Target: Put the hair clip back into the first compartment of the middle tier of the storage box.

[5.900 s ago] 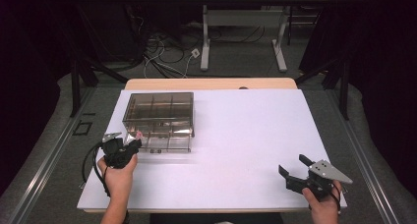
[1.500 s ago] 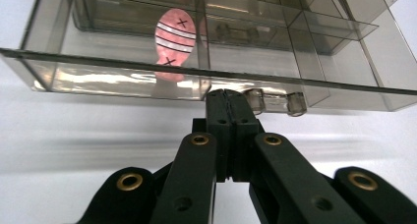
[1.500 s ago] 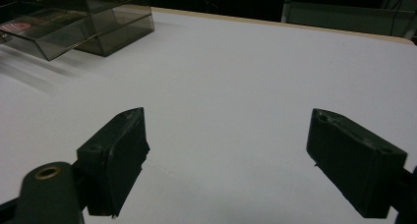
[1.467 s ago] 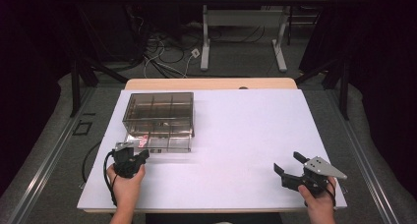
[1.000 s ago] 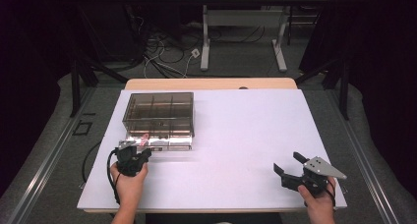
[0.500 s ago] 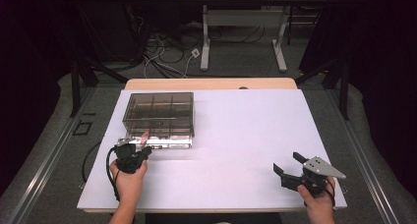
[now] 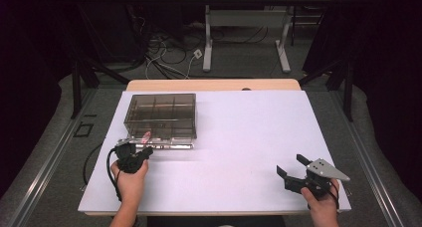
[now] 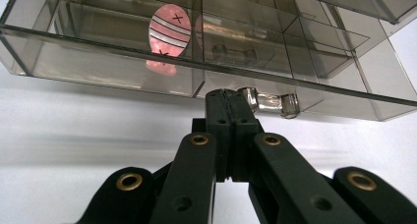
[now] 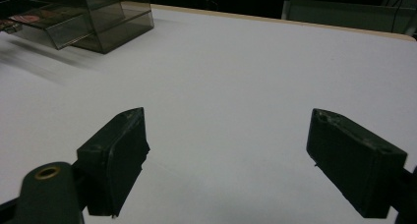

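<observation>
White tabletop stretches in front of you, with dark floor and tangled cables beyond its far edge. On its left half sits a smoky transparent compartment box, and a drawer is drawn out from its near side. Inside the drawer's left compartment lies a pink oval tag marked with stripes and crosses. Your left gripper has its jaws pressed together, nothing between them, tips just beside the drawer's clear handle. Your right gripper hovers near the table's right front corner, well apart from the box, its jaws spread wide and holding nothing.
</observation>
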Demonstrator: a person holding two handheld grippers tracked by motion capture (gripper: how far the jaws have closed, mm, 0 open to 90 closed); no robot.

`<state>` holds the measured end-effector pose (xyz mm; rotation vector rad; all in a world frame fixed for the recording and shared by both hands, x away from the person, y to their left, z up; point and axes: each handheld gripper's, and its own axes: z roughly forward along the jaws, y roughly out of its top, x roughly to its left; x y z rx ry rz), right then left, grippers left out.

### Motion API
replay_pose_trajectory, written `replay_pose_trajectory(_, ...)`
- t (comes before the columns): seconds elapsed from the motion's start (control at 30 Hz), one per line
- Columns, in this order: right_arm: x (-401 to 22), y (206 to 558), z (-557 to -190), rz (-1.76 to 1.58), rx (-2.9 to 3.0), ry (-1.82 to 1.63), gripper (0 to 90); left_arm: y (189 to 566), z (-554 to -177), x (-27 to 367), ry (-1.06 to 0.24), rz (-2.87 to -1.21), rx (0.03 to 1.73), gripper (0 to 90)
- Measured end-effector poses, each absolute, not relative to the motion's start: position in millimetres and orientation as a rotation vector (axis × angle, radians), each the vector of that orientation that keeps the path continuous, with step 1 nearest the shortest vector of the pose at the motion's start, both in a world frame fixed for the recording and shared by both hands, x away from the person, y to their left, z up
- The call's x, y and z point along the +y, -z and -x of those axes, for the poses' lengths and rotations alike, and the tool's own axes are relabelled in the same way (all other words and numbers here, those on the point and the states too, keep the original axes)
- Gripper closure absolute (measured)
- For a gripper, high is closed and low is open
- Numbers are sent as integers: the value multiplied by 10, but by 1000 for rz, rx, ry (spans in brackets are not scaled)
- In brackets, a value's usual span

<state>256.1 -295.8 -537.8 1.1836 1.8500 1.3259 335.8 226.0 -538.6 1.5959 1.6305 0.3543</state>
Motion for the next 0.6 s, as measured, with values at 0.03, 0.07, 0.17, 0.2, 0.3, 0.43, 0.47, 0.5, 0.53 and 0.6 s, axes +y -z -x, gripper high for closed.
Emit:
replay_pose_trajectory(0.03,-2958,5378,-2561,-1182,1851,-1325,149,5380,-3359,2261,-349,-1599,1631,900)
replay_pose_trajectory(0.07,-2957,5378,-2561,-1180,1850,-1325,149,5379,-3363,2258,-349,-1598,1631,900)
replay_pose_trajectory(0.17,-2952,5378,-2560,-1183,1851,-1328,149,5376,-3374,2257,-356,-1588,1631,900)
replay_pose_trajectory(0.2,-2952,5380,-2562,-1182,1851,-1330,149,5374,-3380,2258,-358,-1589,1633,900)
replay_pose_trajectory(0.3,-2952,5380,-2562,-1180,1852,-1329,149,5383,-3401,2242,-360,-1580,1633,900)
replay_pose_trajectory(0.43,-2950,5383,-2562,-1186,1847,-1330,149,5385,-3421,2239,-363,-1585,1636,900)
replay_pose_trajectory(0.47,-2951,5383,-2562,-1186,1847,-1329,149,5386,-3426,2236,-362,-1584,1636,900)
replay_pose_trajectory(0.5,-2952,5380,-2560,-1188,1850,-1324,149,5383,-3431,2238,-359,-1591,1636,900)
replay_pose_trajectory(0.53,-2950,5381,-2562,-1185,1850,-1328,149,5380,-3434,2235,-353,-1592,1638,900)
replay_pose_trajectory(0.6,-2952,5382,-2564,-1180,1854,-1328,149,5381,-3448,2228,-362,-1589,1639,900)
